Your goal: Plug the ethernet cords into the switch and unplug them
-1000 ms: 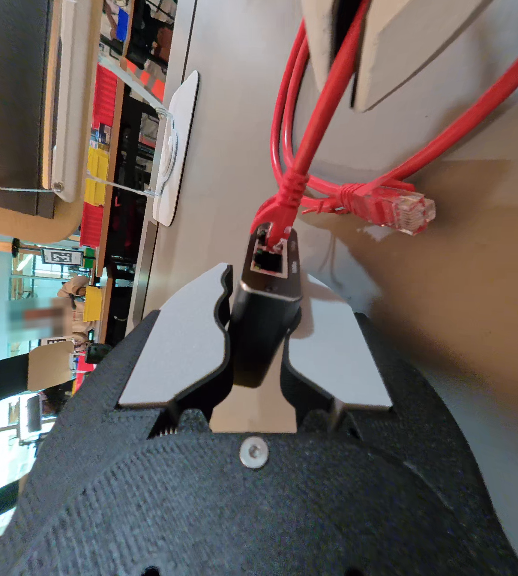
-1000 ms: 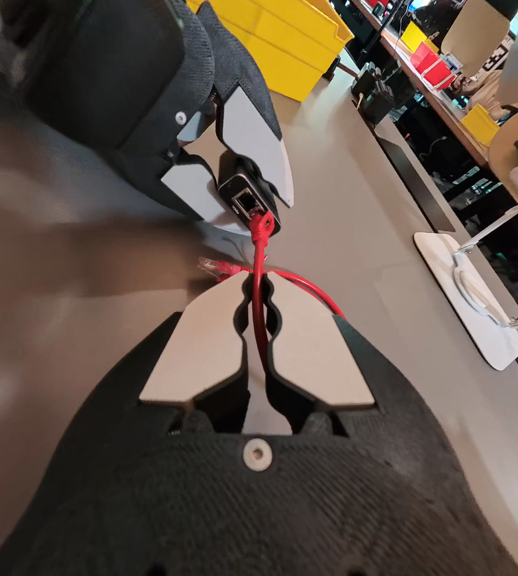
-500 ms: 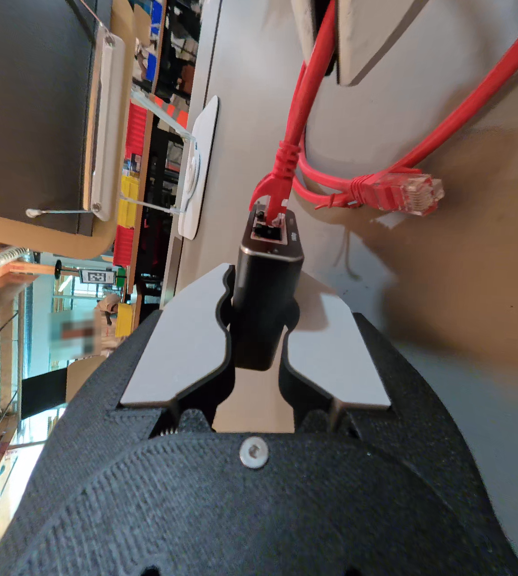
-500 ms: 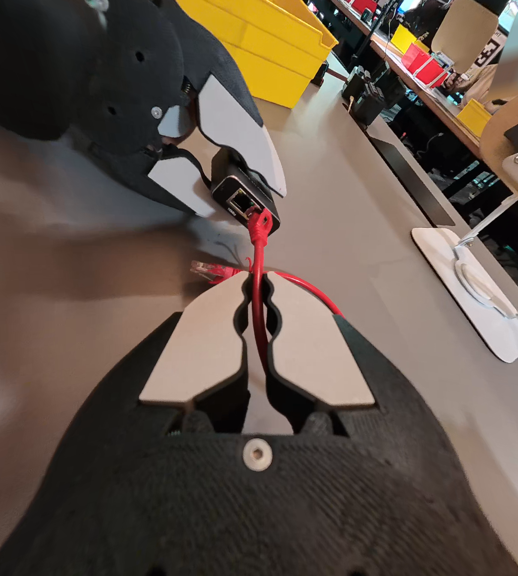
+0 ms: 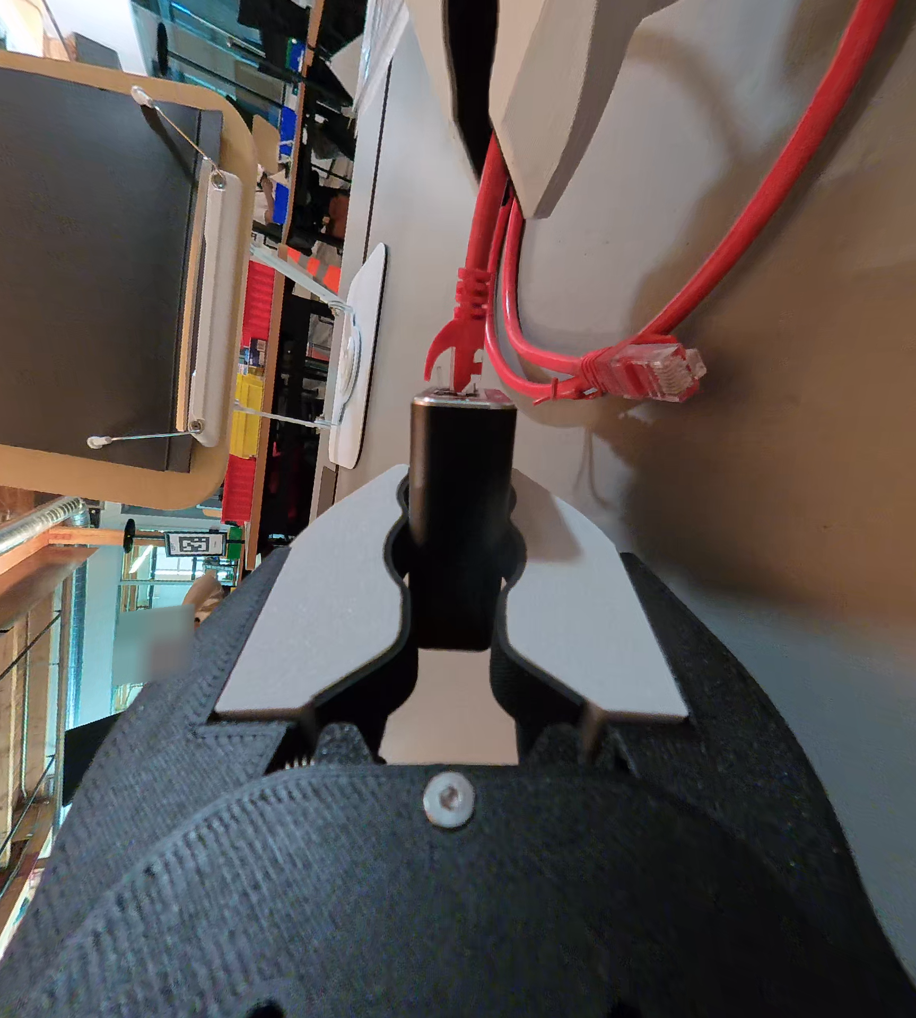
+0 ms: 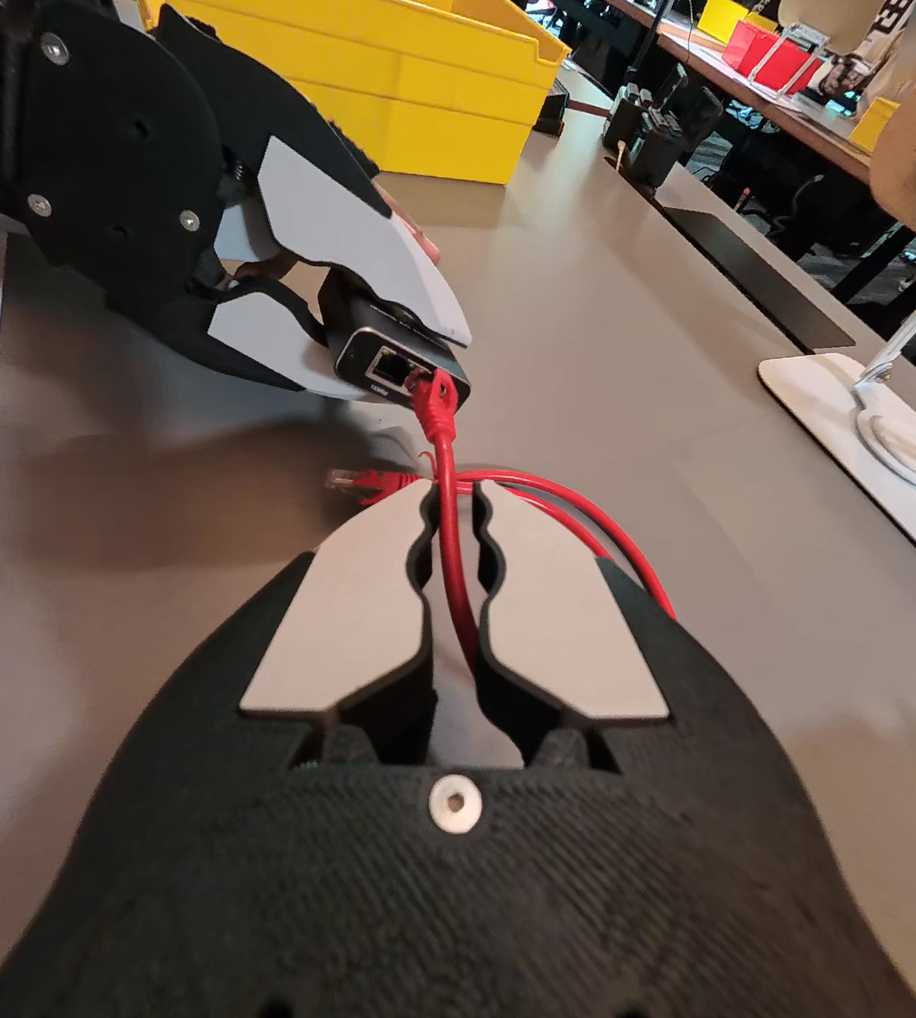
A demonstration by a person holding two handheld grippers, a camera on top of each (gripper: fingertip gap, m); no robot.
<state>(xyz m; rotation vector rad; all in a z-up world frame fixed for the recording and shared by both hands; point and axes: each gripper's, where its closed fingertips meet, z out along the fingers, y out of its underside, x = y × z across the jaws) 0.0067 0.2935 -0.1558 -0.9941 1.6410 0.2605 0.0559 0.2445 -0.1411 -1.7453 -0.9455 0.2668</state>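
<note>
My left gripper is shut on a small black switch and holds it just above the grey table. It also shows in the right wrist view, at the upper left. My right gripper is shut on a red ethernet cord a short way behind its plug. The plug's tip is at the right edge of the switch's port; I cannot tell whether it is seated. The cord's other plug lies loose on the table beside the switch.
Yellow bins stand behind the left gripper. A white stand base sits at the right of the table. A black slot runs along the far right. The cord's slack loops to the right of my fingers.
The left gripper has tilted and turned the switch, so its port face no longer shows to its own camera. The red plug stays at the port. Both grips are unchanged.
</note>
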